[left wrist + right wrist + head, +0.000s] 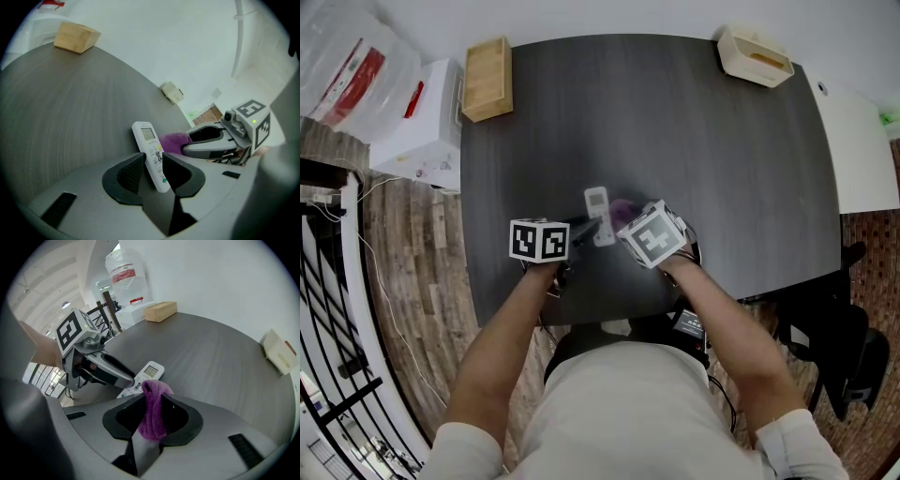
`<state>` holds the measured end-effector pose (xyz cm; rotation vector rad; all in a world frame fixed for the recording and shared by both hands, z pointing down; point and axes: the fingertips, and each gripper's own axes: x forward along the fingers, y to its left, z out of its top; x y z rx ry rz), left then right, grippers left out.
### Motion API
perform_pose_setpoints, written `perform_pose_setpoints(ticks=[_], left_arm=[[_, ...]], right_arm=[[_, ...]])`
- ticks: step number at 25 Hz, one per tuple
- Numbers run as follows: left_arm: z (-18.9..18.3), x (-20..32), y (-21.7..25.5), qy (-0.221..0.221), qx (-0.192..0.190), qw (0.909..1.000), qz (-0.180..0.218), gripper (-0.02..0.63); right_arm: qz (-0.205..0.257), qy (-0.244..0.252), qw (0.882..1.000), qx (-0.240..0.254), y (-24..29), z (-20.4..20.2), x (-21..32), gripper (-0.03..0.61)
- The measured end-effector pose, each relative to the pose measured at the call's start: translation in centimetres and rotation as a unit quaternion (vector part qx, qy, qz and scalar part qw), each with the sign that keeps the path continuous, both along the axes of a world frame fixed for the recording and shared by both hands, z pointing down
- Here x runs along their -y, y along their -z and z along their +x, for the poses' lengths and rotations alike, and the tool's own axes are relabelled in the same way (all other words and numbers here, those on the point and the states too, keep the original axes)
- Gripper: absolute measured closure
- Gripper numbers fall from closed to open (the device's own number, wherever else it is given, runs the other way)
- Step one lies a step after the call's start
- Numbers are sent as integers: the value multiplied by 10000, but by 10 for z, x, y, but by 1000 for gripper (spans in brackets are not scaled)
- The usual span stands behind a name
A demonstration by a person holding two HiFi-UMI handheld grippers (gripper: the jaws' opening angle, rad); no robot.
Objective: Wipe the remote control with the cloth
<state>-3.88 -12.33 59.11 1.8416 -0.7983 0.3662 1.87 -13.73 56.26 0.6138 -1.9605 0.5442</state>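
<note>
A white remote control with a small screen is clamped at its lower end between the jaws of my left gripper, its screen end pointing away over the dark table. In the head view the remote control sits near the table's front edge, between the two marker cubes. My right gripper is shut on a bunched purple cloth, which pokes up past the jaws. The cloth lies right beside the remote's right side; whether they touch I cannot tell. In the right gripper view the remote lies just beyond the cloth.
A wooden box stands at the table's far left corner and a cream tray at the far right corner. White boxes and a plastic bag sit left of the table. A black chair stands at the right.
</note>
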Motion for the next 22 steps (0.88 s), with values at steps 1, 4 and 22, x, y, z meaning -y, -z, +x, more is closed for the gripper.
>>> perform_pose_setpoints(ticks=[1,4,22], left_arm=[[0,0,0,-6,10,10000,3,488],[0,0,0,-25,42,10000,27,488],[-11,-3,16,130,66,9994,323,488]], right_arm=[[2,3,10000,0,1,-1,-1,471],[-17,-10,10000,-4,1,-1,-5,471],[410,-809,9959,62,14,28,3,471]])
